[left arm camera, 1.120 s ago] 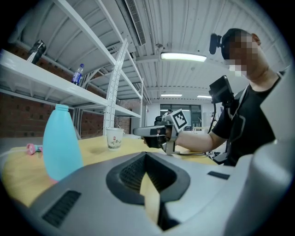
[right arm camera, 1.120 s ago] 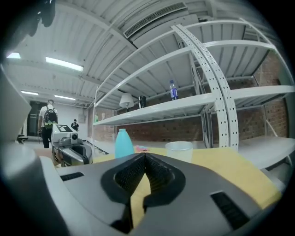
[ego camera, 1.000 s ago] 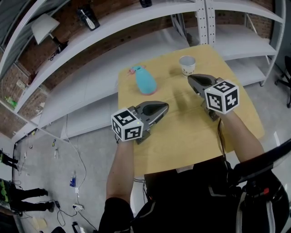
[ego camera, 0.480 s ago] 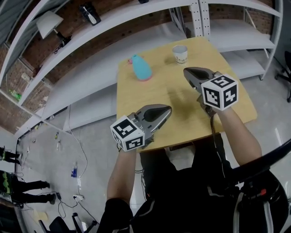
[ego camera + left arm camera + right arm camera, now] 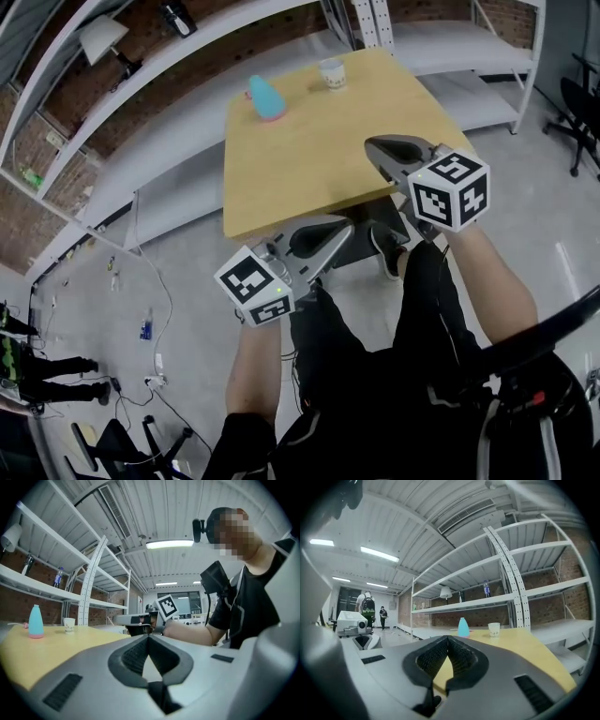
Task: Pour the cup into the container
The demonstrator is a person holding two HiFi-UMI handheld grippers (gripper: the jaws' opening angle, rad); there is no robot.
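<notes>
By the table edge, left gripper and right gripper fingers pressed together; both empty.

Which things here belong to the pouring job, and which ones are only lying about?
For the job:
- cup
- blue container
- table
- left gripper and right gripper, both shut and empty

Lying about:
- shelves
- lamp
</notes>
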